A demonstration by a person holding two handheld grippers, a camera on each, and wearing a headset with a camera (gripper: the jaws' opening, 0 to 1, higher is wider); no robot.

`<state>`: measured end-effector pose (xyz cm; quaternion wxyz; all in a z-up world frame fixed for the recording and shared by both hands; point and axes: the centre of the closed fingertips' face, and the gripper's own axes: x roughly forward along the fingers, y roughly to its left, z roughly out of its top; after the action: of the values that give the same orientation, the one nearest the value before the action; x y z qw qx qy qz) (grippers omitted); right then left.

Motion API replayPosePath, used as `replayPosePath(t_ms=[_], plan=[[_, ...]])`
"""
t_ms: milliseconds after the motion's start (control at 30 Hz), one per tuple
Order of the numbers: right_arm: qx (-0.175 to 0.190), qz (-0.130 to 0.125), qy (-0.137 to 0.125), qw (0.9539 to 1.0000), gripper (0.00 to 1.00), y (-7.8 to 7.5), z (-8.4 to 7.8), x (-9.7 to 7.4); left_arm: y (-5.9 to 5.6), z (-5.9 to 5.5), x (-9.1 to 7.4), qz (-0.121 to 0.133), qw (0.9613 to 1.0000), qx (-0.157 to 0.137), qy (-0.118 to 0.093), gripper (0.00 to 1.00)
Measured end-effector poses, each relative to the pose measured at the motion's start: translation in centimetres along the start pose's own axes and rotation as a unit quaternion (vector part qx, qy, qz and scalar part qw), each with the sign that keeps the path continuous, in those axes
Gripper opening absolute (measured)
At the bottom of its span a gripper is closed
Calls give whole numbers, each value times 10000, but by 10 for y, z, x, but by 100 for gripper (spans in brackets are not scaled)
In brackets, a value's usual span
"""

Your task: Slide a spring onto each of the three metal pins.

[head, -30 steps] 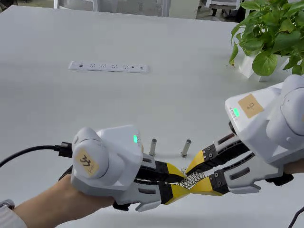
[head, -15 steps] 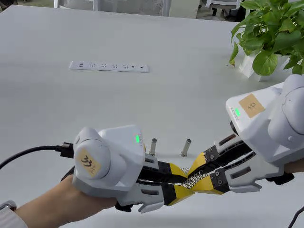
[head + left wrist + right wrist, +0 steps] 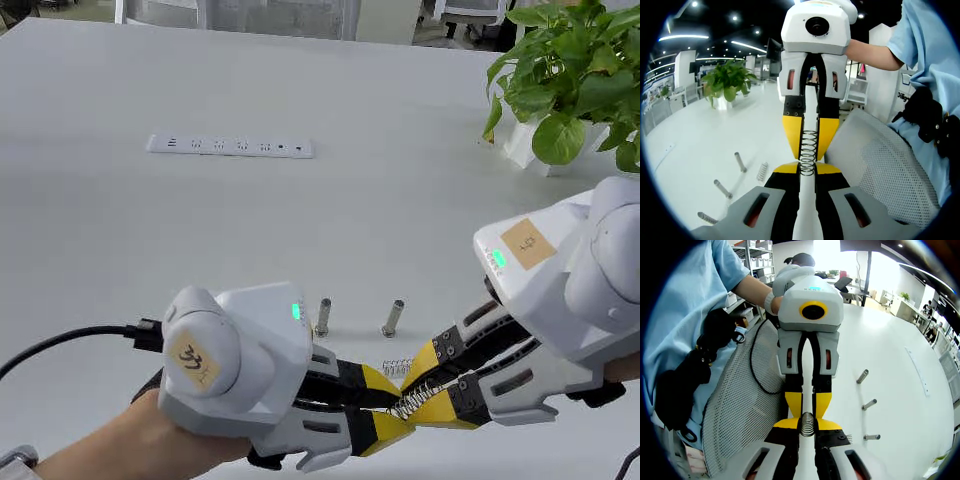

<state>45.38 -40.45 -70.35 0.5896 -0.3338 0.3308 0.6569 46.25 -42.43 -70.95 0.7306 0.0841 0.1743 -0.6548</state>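
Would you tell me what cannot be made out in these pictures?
Head view: one of the three pins is hidden behind the left tool.
Both gripper views: the spring's ends are covered by the jaws.
Head view: the power strip's markings are too small.

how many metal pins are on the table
3, upright in a row on the table: near pin, middle pin, far pin, as the right gripper view sees them.

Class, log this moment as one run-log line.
left gripper: shut on spring | right gripper: shut on same spring | spare spring: on table | two pins: upright, bare
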Motion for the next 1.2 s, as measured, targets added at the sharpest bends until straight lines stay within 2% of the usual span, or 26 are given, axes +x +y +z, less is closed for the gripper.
replayPosePath(t_ms=[333,667,1200], plan=[[-105,45,126,9999,7,1,-4,1,-2,-3,2,-70,9999,1,88,6],[-172,54,204,9996,8,3,-7,3,-4,-3,2,-102,9999,-42,73,6],[-204,69,200,9996,7,3,-7,5,-3,-5,3,-76,9999,-29,66,7]])
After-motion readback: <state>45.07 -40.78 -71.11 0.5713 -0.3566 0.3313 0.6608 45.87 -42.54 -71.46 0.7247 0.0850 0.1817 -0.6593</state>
